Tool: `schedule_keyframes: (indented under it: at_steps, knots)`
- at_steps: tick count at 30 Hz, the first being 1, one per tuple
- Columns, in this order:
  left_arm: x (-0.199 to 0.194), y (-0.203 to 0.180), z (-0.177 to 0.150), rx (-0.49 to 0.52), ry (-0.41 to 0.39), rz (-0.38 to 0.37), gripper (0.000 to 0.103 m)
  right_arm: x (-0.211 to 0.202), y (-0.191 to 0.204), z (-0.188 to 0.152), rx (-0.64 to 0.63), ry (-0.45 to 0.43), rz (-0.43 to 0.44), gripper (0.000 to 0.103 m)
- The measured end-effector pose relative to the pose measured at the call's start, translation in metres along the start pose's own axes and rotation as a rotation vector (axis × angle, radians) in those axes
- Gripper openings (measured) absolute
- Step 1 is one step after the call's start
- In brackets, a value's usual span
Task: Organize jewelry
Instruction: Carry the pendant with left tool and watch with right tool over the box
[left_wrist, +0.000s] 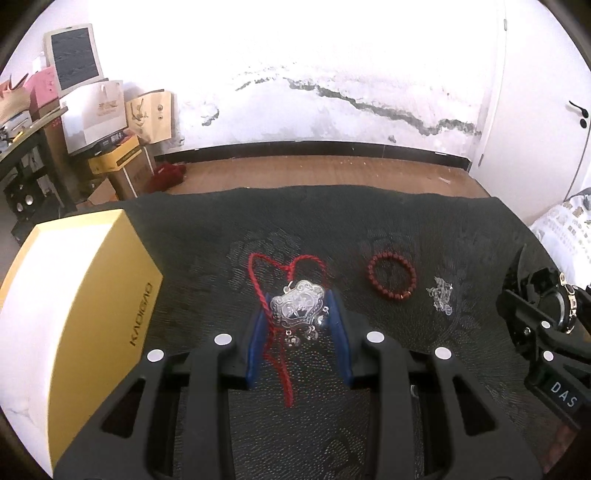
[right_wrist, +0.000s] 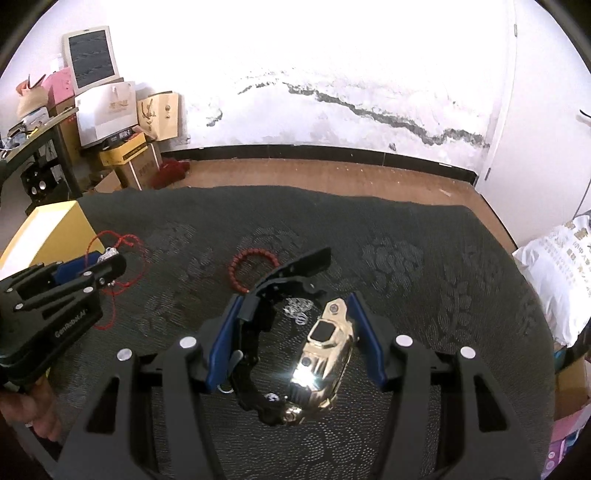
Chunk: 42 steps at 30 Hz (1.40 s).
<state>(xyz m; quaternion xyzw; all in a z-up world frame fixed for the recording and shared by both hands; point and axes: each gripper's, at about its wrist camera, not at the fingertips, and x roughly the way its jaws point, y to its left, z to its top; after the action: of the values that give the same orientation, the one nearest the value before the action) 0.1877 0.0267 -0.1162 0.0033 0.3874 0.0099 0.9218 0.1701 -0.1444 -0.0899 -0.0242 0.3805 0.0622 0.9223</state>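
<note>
My left gripper (left_wrist: 298, 312) is shut on a silver lock pendant (left_wrist: 297, 304) strung on a red cord (left_wrist: 271, 280) that trails over the dark cloth. My right gripper (right_wrist: 293, 321) is shut on a gold-faced watch (right_wrist: 325, 354) with a black strap (right_wrist: 284, 273), held above the cloth. A red bead bracelet (left_wrist: 392, 276) and a small silver chain (left_wrist: 440, 294) lie between the grippers; the bracelet (right_wrist: 253, 267) and the chain (right_wrist: 298, 308) also show in the right wrist view. A yellow box (left_wrist: 74, 306) with a white top stands at the left.
The dark patterned cloth (right_wrist: 406, 258) covers the table. Boxes and bags (left_wrist: 107, 122) are stacked by the wall at far left. A white pillow (right_wrist: 557, 273) lies at the right. Wooden floor (left_wrist: 314, 173) lies beyond the table edge.
</note>
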Motion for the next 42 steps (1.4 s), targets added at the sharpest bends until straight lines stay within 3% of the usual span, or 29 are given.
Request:
schedule_keyframes:
  at_steps: [24,42]
  knots:
    - [-0.065,0.068,0.014,-0.060,-0.070,0.047,0.032,-0.054,0.088,0.028,-0.088,-0.081,0.103,0.057]
    - [-0.117,0.176,0.011,-0.195,-0.109,0.126,0.032,-0.062,0.214,0.057,-0.221,-0.110,0.238,0.057]
